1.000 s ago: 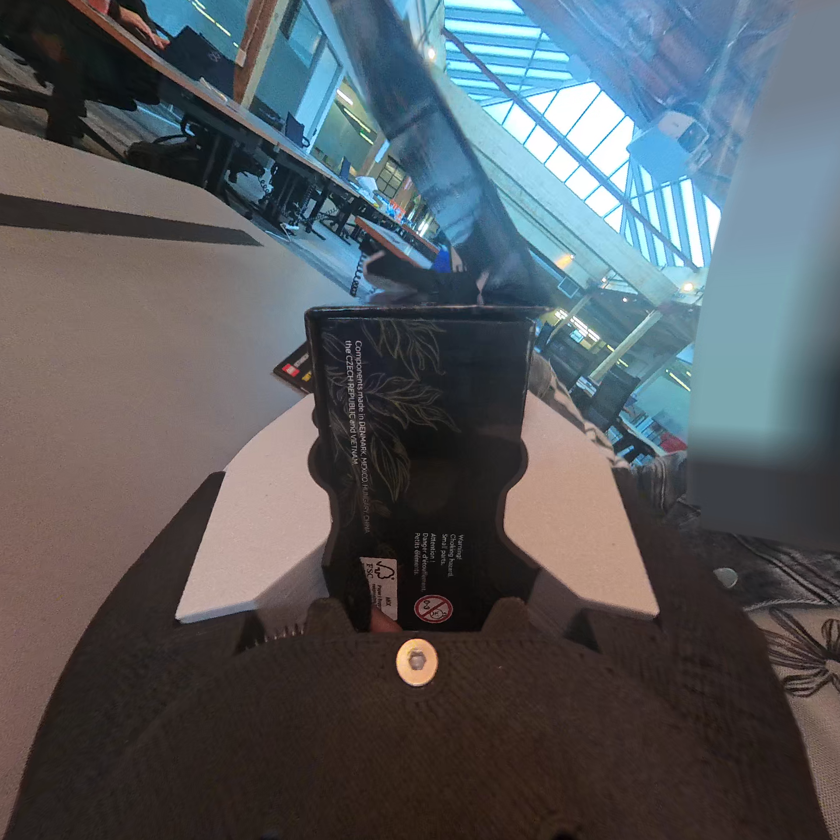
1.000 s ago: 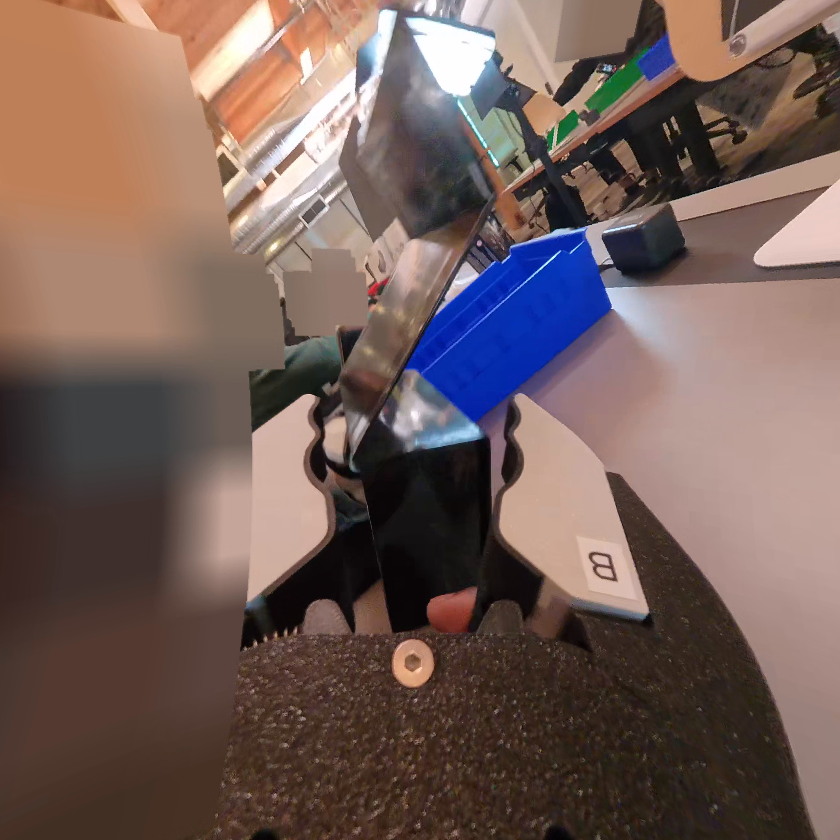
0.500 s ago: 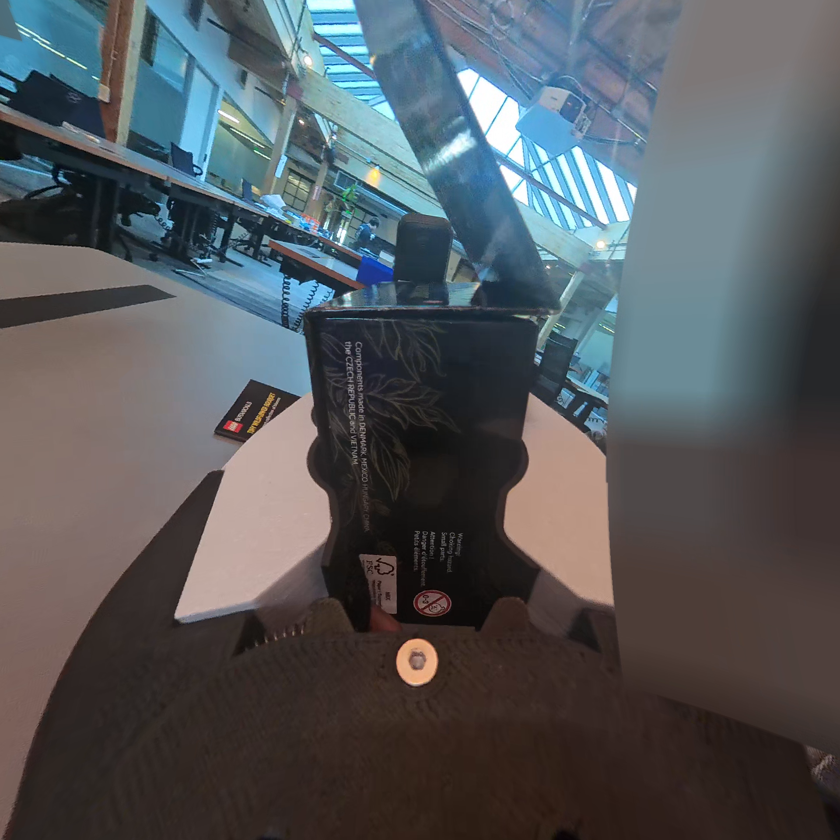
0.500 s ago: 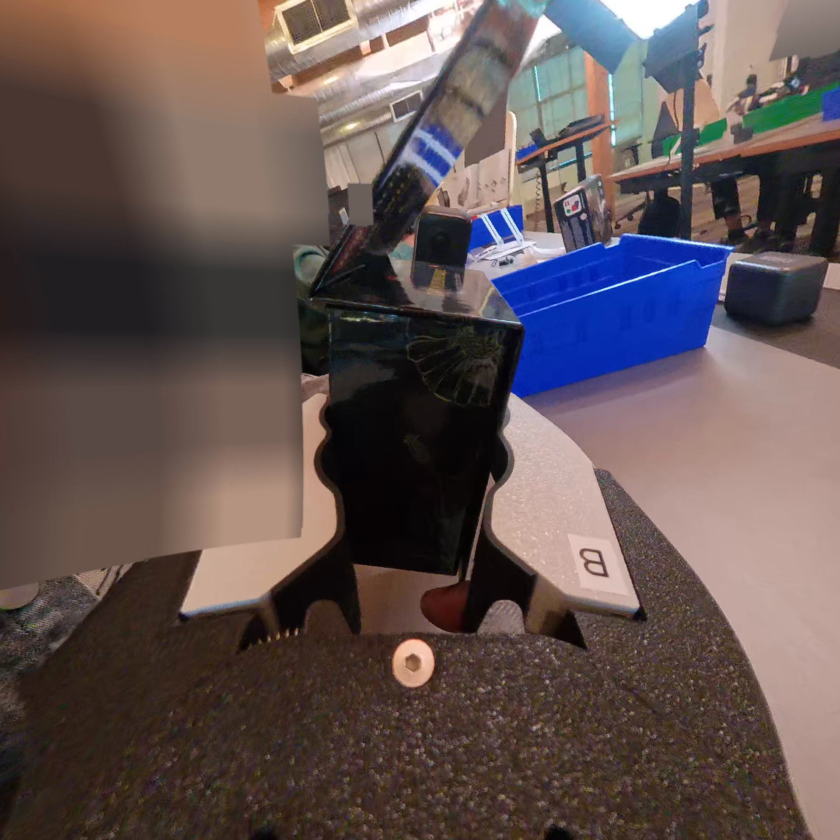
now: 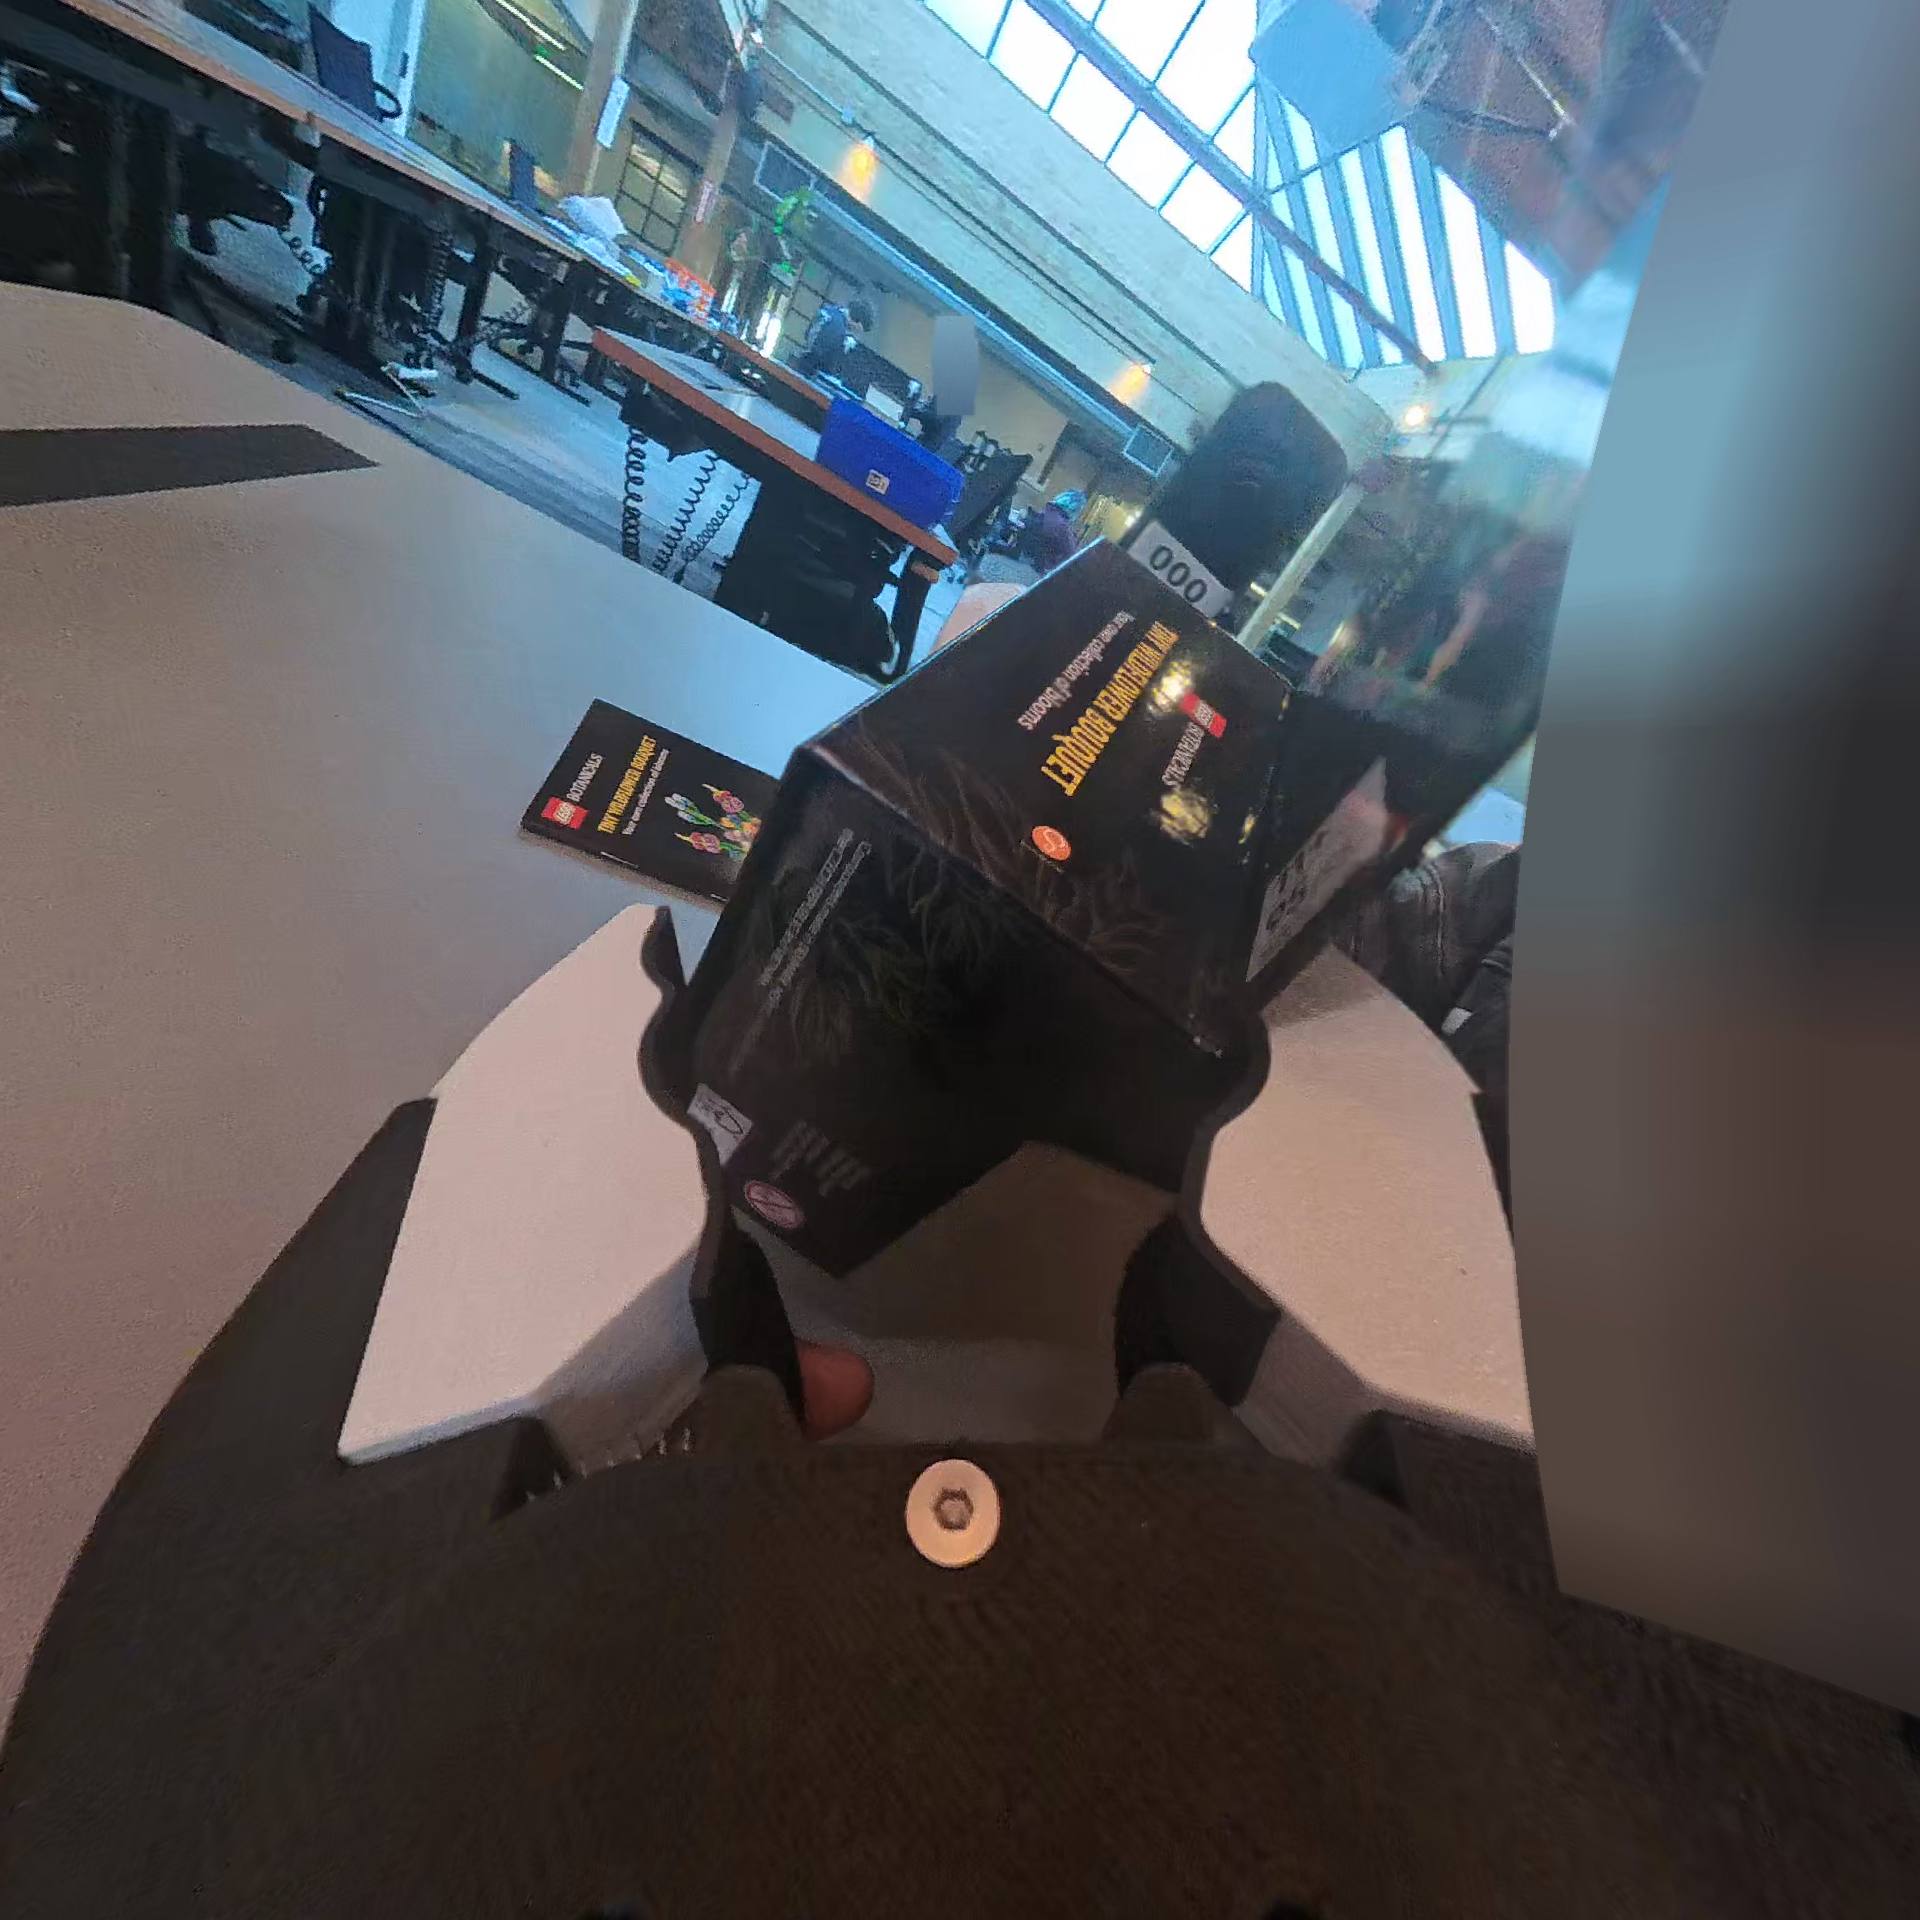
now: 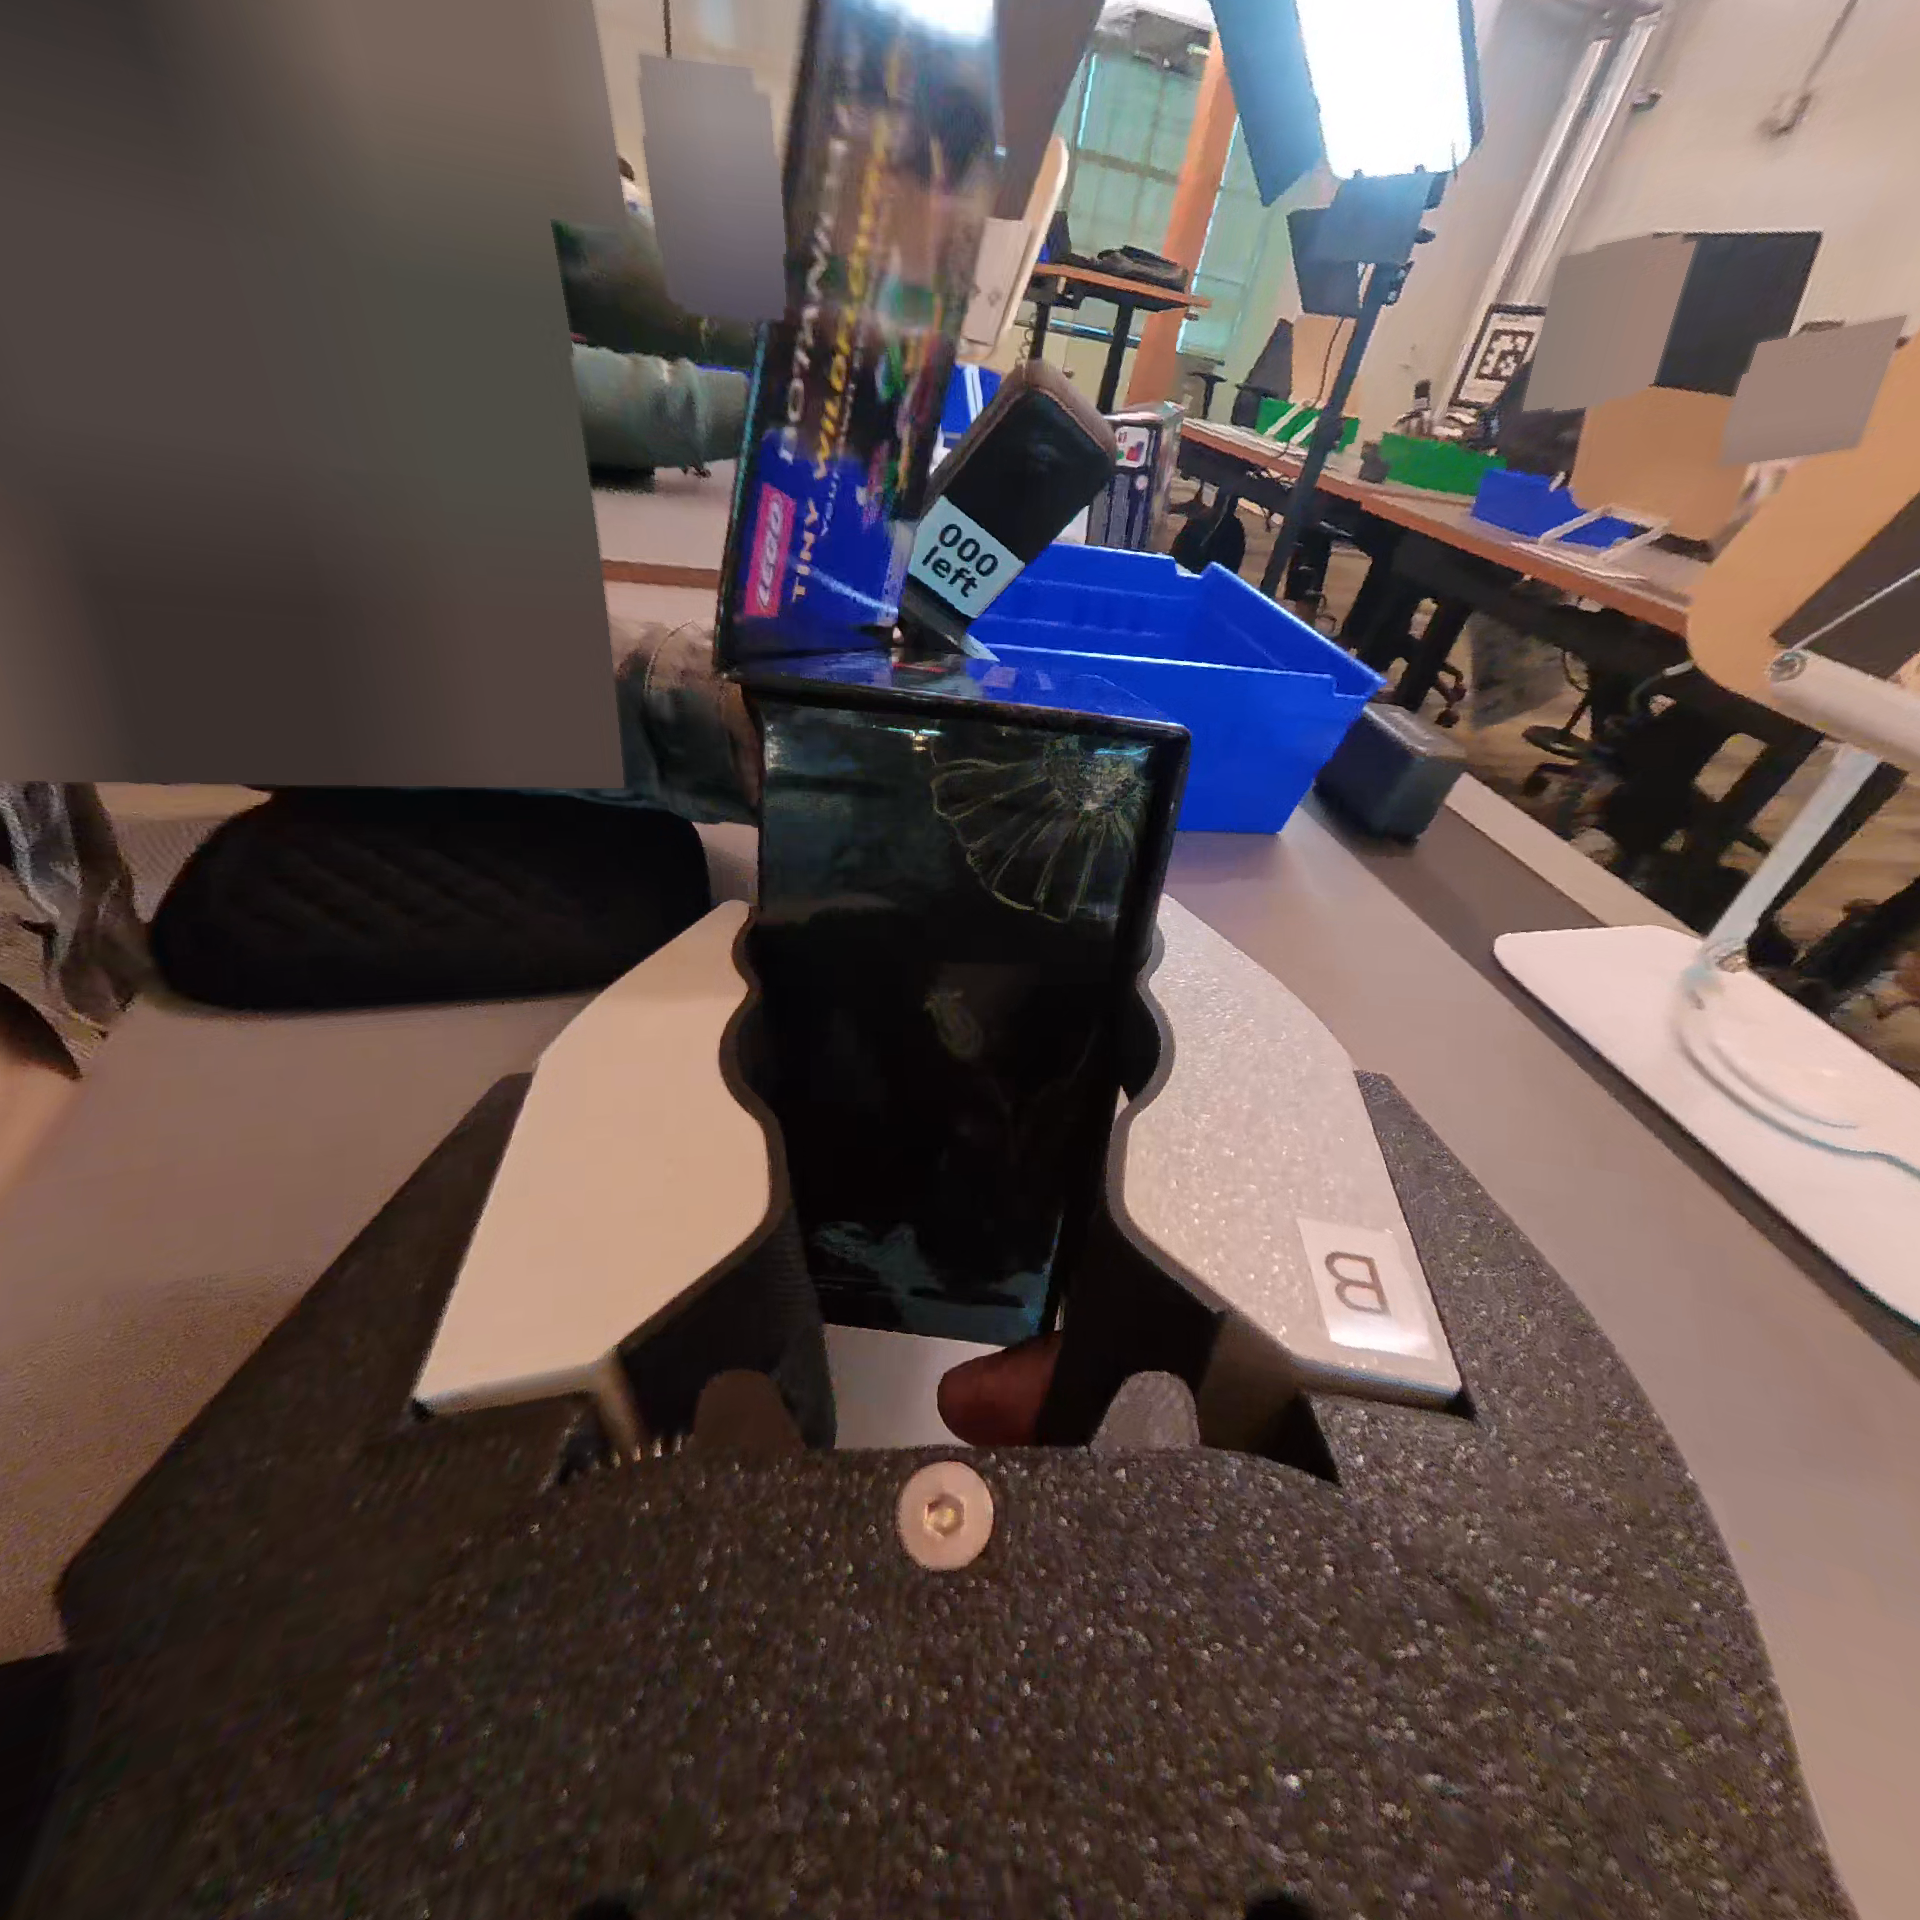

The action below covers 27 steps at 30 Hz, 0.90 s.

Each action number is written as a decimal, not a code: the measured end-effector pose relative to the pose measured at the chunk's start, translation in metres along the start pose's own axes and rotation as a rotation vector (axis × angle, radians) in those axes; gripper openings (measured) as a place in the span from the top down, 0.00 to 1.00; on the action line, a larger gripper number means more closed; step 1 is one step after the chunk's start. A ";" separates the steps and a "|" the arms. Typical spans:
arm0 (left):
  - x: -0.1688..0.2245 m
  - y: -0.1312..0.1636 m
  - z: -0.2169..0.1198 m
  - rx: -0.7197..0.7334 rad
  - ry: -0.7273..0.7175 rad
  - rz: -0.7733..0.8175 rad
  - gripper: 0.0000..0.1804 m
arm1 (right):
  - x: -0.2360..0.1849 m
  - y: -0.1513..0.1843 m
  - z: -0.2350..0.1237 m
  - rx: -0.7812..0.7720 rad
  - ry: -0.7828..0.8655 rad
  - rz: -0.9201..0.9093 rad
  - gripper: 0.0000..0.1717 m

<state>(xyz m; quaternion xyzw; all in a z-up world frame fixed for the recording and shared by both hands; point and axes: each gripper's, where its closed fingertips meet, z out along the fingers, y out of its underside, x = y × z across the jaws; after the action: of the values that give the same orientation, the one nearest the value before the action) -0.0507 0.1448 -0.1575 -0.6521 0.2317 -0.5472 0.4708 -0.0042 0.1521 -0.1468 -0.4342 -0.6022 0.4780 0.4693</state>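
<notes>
Gripping the black box (image 6: 956, 987), the right gripper (image 6: 940, 935) pressed both its sides. The left gripper (image 5: 977, 935) stood wide open around the tilted box. The right's hold probably had to stay firm.

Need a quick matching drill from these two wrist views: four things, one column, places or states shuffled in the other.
Things
1. black box
2. booklet
3. blue bin
4. lamp base

Places or states
A. flat on the table, past the left claw
B. white, at the right edge of the right wrist view
C. clamped in the right claw
D. open-topped, behind the box

Pairs: 1-C, 2-A, 3-D, 4-B
</notes>
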 end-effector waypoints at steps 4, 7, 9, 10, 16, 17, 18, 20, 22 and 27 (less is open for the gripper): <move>-0.006 0.005 0.000 0.008 -0.029 -0.047 0.41 | 0.001 0.002 0.000 -0.025 0.028 -0.075 0.62; -0.015 0.010 -0.003 0.004 -0.080 -0.078 0.37 | 0.006 0.005 -0.001 -0.053 0.070 -0.128 0.62; -0.019 0.012 -0.006 0.030 -0.114 -0.124 0.35 | 0.012 0.006 -0.004 -0.063 0.129 -0.202 0.61; -0.021 0.010 -0.009 0.060 -0.115 -0.165 0.35 | 0.015 0.009 -0.005 -0.084 0.153 -0.242 0.62; -0.028 0.011 -0.017 0.105 -0.207 -0.216 0.35 | 0.017 0.043 -0.003 -0.331 0.242 -0.527 0.61; -0.029 0.010 -0.018 0.105 -0.220 -0.213 0.34 | 0.016 0.045 -0.002 -0.341 0.249 -0.560 0.61; -0.029 0.011 -0.018 0.097 -0.227 -0.211 0.34 | 0.015 0.047 -0.001 -0.346 0.254 -0.587 0.62; -0.028 0.012 -0.017 0.091 -0.223 -0.214 0.35 | 0.013 0.050 0.000 -0.380 0.264 -0.661 0.61; -0.028 0.013 -0.017 0.099 -0.217 -0.232 0.36 | 0.008 0.055 0.003 -0.425 0.267 -0.757 0.61; -0.026 0.020 -0.018 0.102 -0.193 -0.277 0.37 | -0.003 0.059 0.010 -0.452 0.235 -0.787 0.61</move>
<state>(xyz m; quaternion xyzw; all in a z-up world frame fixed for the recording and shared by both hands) -0.0704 0.1506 -0.1879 -0.7026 0.0653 -0.5528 0.4433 -0.0087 0.1570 -0.2059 -0.3155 -0.7528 0.0682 0.5737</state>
